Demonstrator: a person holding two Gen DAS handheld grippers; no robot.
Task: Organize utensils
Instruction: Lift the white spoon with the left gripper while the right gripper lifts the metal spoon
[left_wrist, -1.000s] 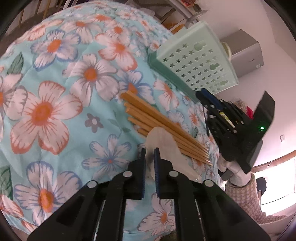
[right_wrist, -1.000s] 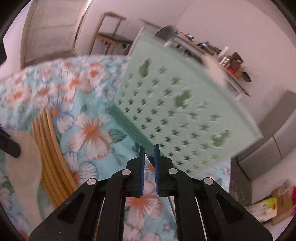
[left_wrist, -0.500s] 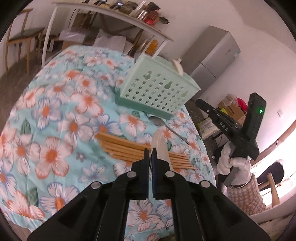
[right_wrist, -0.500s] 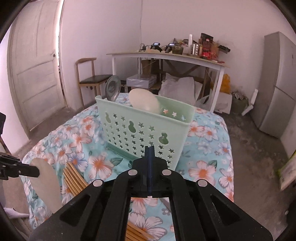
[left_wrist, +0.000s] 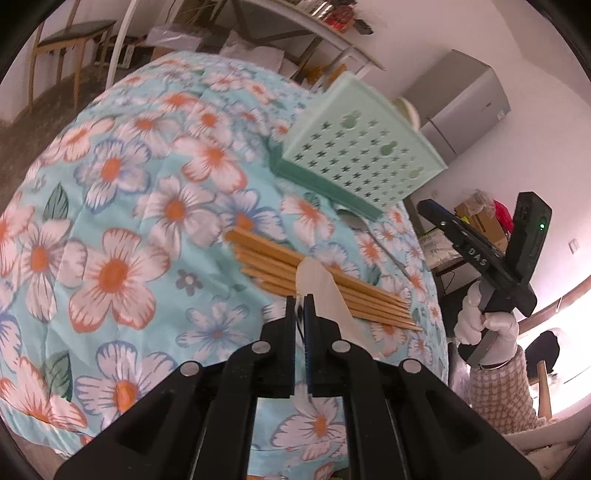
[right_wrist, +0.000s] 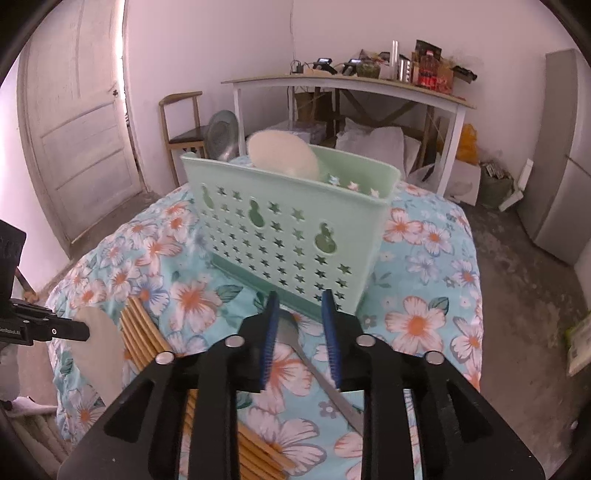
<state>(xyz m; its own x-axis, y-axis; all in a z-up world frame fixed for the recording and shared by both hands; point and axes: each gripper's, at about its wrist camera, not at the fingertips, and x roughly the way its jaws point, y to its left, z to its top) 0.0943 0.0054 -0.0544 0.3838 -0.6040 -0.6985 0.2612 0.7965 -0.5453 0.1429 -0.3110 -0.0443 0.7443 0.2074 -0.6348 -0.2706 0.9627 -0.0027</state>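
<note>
So the green basket is the landmark here, sitting on the flowery tablecloth. It already has a pale round spoon and a grey metal one poking up out of it at the back, so I'd say the job is partly done.

Left to go, as far as I can see: a bundle of wooden chopsticks lying flat in front of the basket, plus a metal spoon on the cloth right at the basket's base.

The left gripper is pinching a whitish flat spoon, jaws pressed tight on it, held over the chopsticks, not in the basket yet. The right gripper has just been opening; jaws spread, nothing gripped, straddling the metal spoon. Probably that one's next.
</note>
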